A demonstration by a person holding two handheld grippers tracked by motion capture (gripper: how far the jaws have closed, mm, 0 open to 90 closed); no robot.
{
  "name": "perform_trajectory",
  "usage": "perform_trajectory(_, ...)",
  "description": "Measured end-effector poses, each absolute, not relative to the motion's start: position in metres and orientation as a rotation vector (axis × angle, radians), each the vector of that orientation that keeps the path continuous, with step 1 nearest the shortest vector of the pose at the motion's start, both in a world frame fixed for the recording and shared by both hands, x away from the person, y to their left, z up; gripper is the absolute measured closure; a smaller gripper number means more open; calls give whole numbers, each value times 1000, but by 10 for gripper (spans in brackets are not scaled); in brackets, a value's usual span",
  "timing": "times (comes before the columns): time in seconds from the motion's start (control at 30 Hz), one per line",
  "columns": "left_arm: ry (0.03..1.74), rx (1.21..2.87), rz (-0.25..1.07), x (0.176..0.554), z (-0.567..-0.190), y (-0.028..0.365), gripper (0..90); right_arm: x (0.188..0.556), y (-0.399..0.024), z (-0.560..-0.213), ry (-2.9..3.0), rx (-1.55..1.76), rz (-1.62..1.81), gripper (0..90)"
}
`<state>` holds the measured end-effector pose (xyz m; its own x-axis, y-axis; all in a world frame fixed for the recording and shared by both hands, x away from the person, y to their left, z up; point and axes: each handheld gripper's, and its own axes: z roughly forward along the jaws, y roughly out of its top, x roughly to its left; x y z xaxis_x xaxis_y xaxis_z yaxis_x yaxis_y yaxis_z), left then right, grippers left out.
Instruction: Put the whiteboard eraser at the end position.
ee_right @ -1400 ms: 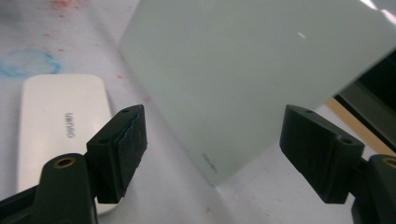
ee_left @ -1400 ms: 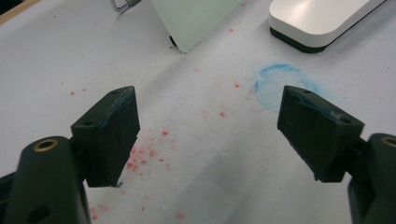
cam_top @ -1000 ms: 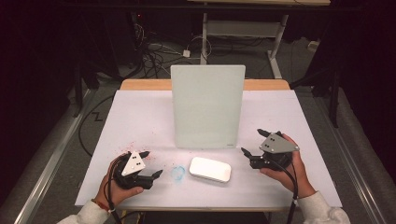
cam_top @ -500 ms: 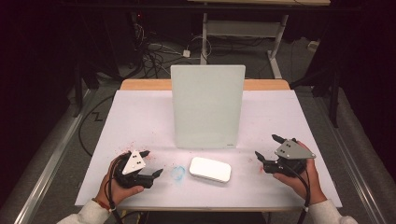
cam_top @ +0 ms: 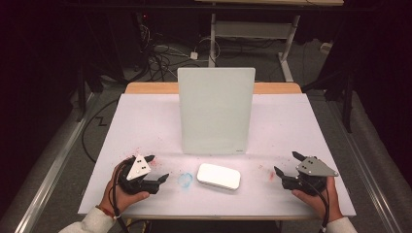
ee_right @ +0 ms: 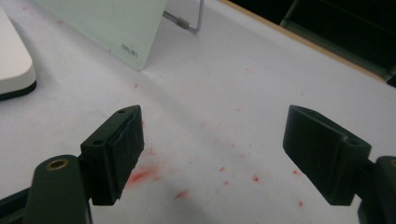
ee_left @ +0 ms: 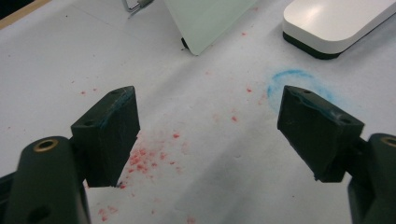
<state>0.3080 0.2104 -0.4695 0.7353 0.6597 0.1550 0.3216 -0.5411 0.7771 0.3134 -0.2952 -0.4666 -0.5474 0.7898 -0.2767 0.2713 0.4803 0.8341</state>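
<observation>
High view: the white rounded-rectangle eraser block with a dark base [cam_top: 218, 175] is seen lying flat on the white paper-covered tabletop [cam_top: 301, 126], just before the upright pale-green glass board [cam_top: 216, 110] and between the two grippers. The left gripper [cam_top: 156, 169] and right gripper [cam_top: 287, 163] are held wide open, nothing gripped. A grasp appears to be pending; one gripper must be brought astride the block.
</observation>
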Motion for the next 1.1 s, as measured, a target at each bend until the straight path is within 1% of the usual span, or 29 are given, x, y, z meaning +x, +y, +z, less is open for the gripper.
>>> perform_trajectory(0.4, 723, 2176, 574, 304, -470, 211, 204, 311, -288, -465, 2071, 819, 990, 210)
perform_trajectory(1.1, 743, 2168, 571, 309, -470, 212, 204, 312, -290, -463, 2038, 830, 977, 210)
